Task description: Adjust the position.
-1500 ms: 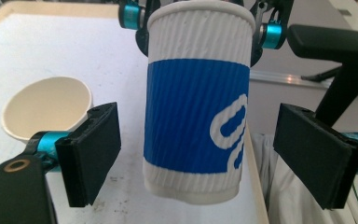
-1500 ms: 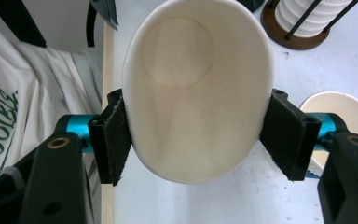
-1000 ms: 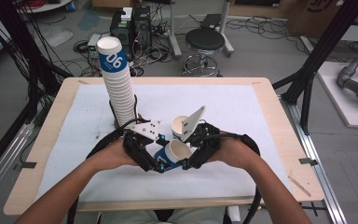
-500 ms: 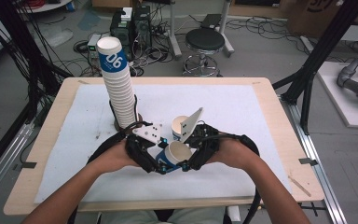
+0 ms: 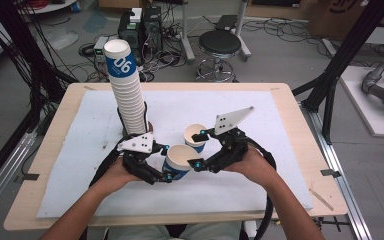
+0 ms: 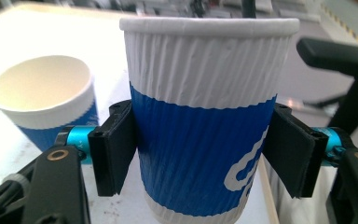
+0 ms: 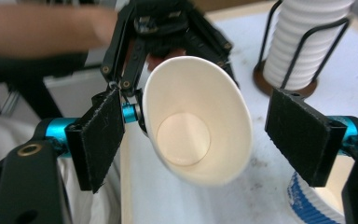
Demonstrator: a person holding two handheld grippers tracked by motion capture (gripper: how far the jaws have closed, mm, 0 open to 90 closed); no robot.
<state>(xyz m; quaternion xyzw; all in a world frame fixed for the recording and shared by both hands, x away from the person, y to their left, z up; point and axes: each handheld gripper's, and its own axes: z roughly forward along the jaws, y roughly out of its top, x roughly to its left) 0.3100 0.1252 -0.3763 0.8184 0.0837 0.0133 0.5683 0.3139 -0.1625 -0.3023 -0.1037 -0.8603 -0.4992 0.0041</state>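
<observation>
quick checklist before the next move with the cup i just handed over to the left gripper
1. left gripper clamped on the held cup: ok, both pads press its blue band.
2. right gripper off that cup: ok, its jaws have just been opening and both pads stand apart from the cup between them.
3. Held cup undamaged: ok, rim looks round in the right gripper view.
4. Second cup standing upright on the white mat: ok, but close beside the held one.
5. Cup stack steady in its wire holder: ok, leaning slightly.
6. Held cup clear of the mat: cannot tell.
</observation>
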